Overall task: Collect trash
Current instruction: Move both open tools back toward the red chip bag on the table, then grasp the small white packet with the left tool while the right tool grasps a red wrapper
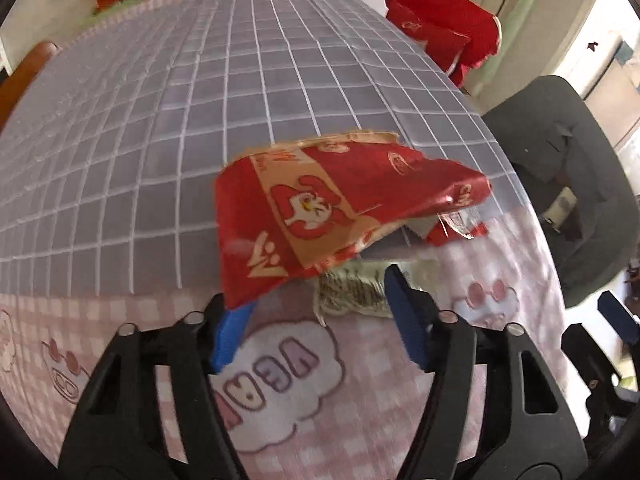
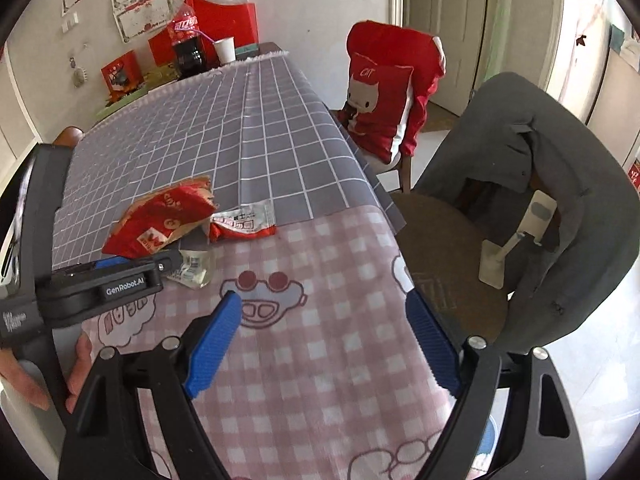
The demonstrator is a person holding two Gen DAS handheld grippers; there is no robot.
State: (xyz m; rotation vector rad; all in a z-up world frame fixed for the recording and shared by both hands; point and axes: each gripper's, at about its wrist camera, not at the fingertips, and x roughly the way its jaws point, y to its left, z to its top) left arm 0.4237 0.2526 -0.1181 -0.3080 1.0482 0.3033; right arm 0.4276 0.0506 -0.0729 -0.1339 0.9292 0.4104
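A red and tan paper food bag lies on the table; its near corner rests over my left gripper's left finger. It also shows in the right wrist view. A small red and white sachet lies beside it, with a clear plastic wrapper in front, seen as a crumpled piece in the left wrist view. My left gripper is open, its jaws spread around the clear wrapper under the bag's edge. My right gripper is open and empty above the pink checked cloth.
The table has a grey grid cloth, with a pink checked cloth at the near end. A cola bottle and white cup stand at the far end. A red-covered chair and a grey-jacket chair stand at the right.
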